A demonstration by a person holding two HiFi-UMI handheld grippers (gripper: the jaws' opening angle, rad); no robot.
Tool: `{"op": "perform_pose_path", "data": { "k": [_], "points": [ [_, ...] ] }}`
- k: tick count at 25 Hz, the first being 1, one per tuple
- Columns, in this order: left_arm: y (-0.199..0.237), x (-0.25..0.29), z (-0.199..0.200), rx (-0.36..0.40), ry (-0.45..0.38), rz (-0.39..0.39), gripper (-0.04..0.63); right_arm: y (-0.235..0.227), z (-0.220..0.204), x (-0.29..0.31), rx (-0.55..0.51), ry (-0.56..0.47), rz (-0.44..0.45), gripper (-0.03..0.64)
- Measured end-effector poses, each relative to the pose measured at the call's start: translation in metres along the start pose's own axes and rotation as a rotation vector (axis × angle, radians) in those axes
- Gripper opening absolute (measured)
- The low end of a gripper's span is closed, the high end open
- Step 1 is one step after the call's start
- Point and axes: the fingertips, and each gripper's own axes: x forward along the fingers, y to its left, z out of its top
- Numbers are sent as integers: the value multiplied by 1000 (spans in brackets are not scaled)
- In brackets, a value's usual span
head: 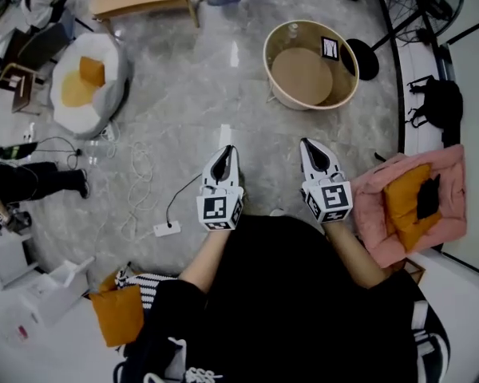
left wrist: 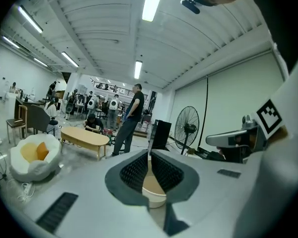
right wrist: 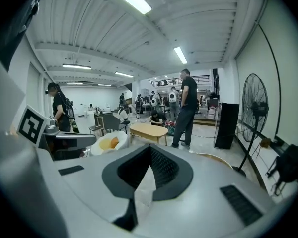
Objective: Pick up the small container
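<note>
Head view: grey marble floor [head: 184, 94], cluttered room; round container [head: 310, 64] sits ahead of left gripper [head: 228, 151] and right gripper [head: 306, 144], both closed, empty.

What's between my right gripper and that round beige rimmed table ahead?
Nothing: the head view shows only bare grey marble floor between the right gripper and the round beige rimmed table.
</note>
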Motion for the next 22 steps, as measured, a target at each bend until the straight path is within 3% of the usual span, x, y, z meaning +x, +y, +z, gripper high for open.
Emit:
{"op": "perform_pose_path", "data": {
  "k": [12,22],
  "points": [
    [89,93,65,34,25,-173,38,-1,80,140,-3,19,-96,21],
    [155,137,93,70,20,-190,38,-20,94,189,-1,35,-184,21]
  ]
}}
